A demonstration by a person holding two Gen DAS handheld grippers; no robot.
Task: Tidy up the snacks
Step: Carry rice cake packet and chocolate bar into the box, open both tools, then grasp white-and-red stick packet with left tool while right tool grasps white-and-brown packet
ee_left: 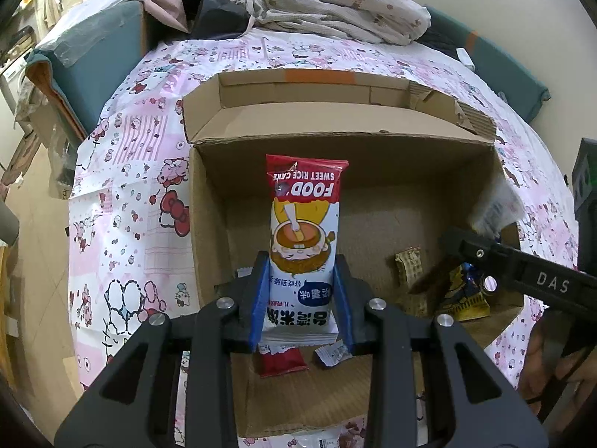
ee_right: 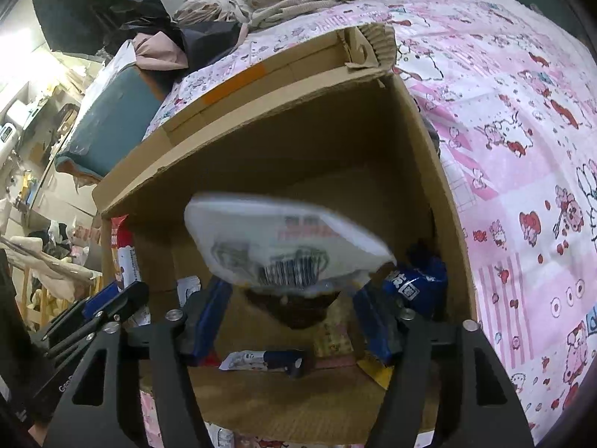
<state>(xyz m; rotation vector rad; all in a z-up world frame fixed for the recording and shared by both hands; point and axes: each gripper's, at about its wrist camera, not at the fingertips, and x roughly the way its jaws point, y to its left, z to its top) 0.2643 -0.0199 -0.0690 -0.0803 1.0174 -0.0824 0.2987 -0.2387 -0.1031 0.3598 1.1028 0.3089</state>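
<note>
My left gripper [ee_left: 303, 295] is shut on a tall red and white sweet rice cake packet [ee_left: 304, 231], held upright over the open cardboard box [ee_left: 335, 145]. My right gripper [ee_right: 291, 295] is over the box's right side with a blurred white snack packet [ee_right: 276, 242] between its blue fingers [ee_right: 209, 313]. The jaws stand wide, and I cannot tell if they grip the packet. The right gripper also shows in the left wrist view [ee_left: 481, 250]. Small snacks lie on the box floor: a red packet [ee_left: 281, 362], a beige packet [ee_left: 408, 267] and a yellow and blue packet [ee_left: 464, 295].
The box sits on a pink cartoon-print cloth [ee_left: 123, 194]. Piled bedding [ee_left: 328, 0] lies behind it. A teal-covered box [ee_left: 93, 56] stands at the left. A blue packet [ee_right: 421, 280] lies in the box's right corner.
</note>
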